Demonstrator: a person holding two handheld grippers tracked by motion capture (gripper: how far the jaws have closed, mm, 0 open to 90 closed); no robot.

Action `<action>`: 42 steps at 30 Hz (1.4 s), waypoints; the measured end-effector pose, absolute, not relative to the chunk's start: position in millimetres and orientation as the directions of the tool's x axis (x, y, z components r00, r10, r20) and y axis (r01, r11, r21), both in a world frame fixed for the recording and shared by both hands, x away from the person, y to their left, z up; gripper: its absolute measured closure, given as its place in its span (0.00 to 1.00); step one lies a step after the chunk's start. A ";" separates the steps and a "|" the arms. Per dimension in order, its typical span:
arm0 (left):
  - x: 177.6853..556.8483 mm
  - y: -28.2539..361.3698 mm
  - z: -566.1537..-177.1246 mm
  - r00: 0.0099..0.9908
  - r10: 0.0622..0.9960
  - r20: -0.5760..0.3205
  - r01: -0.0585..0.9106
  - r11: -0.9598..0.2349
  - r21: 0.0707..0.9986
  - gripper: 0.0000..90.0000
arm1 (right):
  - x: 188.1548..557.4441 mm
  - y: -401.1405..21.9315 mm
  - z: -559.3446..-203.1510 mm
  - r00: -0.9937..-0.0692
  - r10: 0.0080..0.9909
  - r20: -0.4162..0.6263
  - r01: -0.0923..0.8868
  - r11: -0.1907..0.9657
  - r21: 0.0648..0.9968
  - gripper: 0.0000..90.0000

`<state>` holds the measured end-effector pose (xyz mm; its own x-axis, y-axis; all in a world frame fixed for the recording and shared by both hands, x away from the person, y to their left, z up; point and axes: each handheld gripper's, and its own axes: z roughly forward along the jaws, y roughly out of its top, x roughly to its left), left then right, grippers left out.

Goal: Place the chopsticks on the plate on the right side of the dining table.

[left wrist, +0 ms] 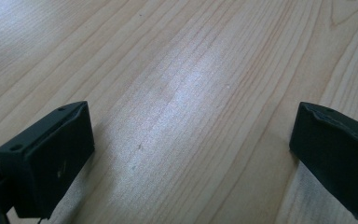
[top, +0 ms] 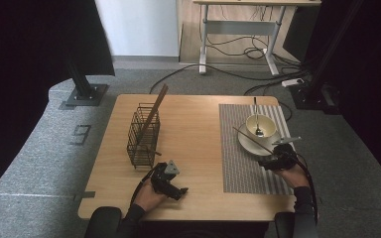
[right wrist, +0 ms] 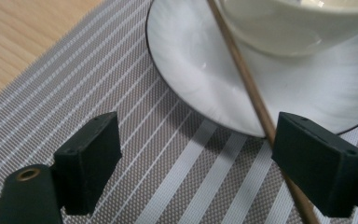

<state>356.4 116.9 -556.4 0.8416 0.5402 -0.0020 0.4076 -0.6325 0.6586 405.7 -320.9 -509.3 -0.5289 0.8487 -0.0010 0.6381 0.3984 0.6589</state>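
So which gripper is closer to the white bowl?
Right. The right gripper is beside the plate under the white bowl; the left gripper is across the table, near the wire basket.

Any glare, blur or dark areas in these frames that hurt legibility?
High view: both sides fall into near-black; the table is evenly lit. Left gripper view: a pale sheen runs across the wood grain. Right gripper view: the bowl is soft and bright, the placemat weave sharp.

Black tongs point(top: 177, 190) with blocky screw-holed jaws, grey three-cornered plates, trailing black cables; sleeves point(top: 302, 208) seemingly dark.
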 end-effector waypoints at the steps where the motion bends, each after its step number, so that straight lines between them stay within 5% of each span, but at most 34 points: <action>1: 356.4 116.9 -556.4 0.842 0.540 -0.002 0.407 -0.633 0.659 0.00 | 405.6 -320.3 -510.5 -0.533 0.846 0.003 0.638 0.400 0.658 0.16; 42: 356.5 116.5 -556.5 0.845 0.535 -0.002 0.404 -0.634 0.659 0.00 | 439.7 -335.1 -526.8 -0.307 0.951 -0.024 0.677 0.236 0.697 0.00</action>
<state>356.5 116.5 -556.5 0.8447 0.5352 -0.0025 0.4039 -0.6345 0.6590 439.7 -335.1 -526.8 -0.3071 0.9514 -0.0237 0.6767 0.2359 0.6974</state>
